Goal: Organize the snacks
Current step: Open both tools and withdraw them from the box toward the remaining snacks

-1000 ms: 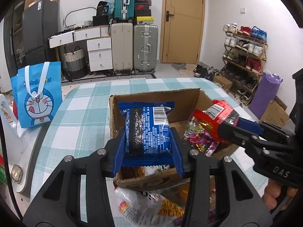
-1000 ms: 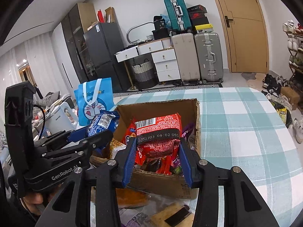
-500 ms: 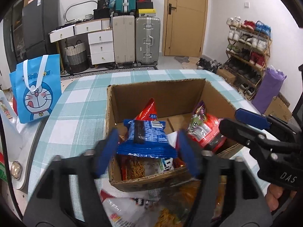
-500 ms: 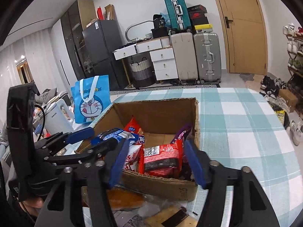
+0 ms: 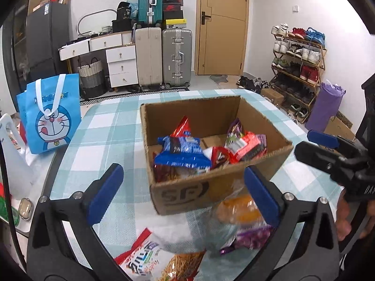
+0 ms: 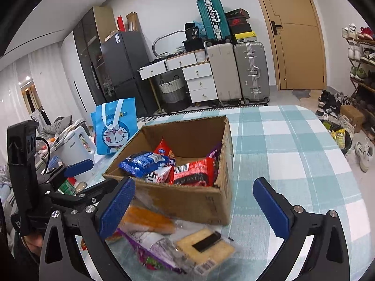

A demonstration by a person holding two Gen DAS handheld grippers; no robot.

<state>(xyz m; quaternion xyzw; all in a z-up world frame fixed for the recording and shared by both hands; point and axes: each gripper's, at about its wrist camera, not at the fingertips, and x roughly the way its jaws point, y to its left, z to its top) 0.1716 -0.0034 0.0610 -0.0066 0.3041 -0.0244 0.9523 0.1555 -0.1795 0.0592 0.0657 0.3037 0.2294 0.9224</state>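
Both packets have dropped since the earlier frame: the blue foil snack packet (image 5: 181, 152) and red foil snack packet (image 6: 194, 172) now lie inside the open brown cardboard box (image 5: 225, 187), while the left gripper (image 5: 185, 193) and right gripper (image 6: 194, 208) have fingers apart, opening, nothing between them. Several packets remain on the checked worktop (image 6: 293, 159) near the box, so work appears partly done. Each released packet lies roughly flat, long axis across the box.

A blue cartoon-cat tote bag (image 5: 50, 114) stands on the checked tablecloth (image 6: 293, 145) near a white electric kettle (image 6: 75, 149), while suitcases (image 5: 164, 56), a white drawer unit (image 5: 120, 66), a wooden door (image 5: 222, 25) and a shoe rack (image 5: 298, 68) line the room behind.
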